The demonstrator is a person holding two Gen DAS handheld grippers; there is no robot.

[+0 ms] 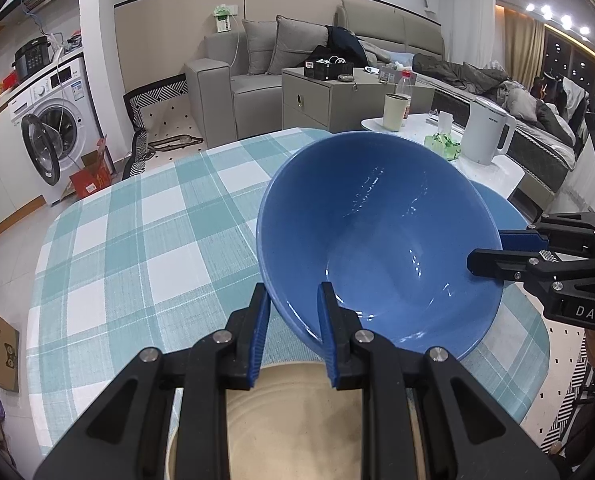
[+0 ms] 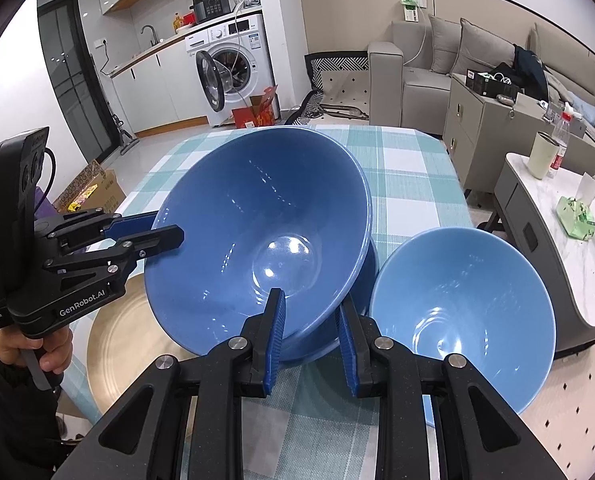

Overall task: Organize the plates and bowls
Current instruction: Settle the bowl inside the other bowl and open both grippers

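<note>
- Both claws are clamped on one large glossy dark-blue ceramic bowl (image 2: 257,232); left gripper (image 1: 293,300) pinches the bowl's near rim, one finger inside and one outside; right gripper (image 2: 311,310) pinches the rim on the opposite side in the same way
- In the right wrist view a hand (image 2: 37,350) holds the left gripper's handle at the picture's left side
- That bowl is tilted, its mouth tipped toward the left gripper; it sits in, or just above, a second dark-blue bowl (image 2: 367,264), of which only a sliver of wall shows below it; whether the two touch I cannot tell
- A smaller pale-blue ceramic bowl (image 2: 463,312) stands upright just beside the pair, near the right edge of the table (image 1: 137,240), which wears a teal-and-white checked cloth
- A beige round stoneware plate (image 2: 121,344) lies flat at the table's near edge, on the other side of the blue bowls, close under the left gripper
- Judged progress: nesting of the dark-blue bowls seems under way, not settled; the pale-blue bowl and the beige plate look unsorted; the far half of the table carries no dishes
</note>
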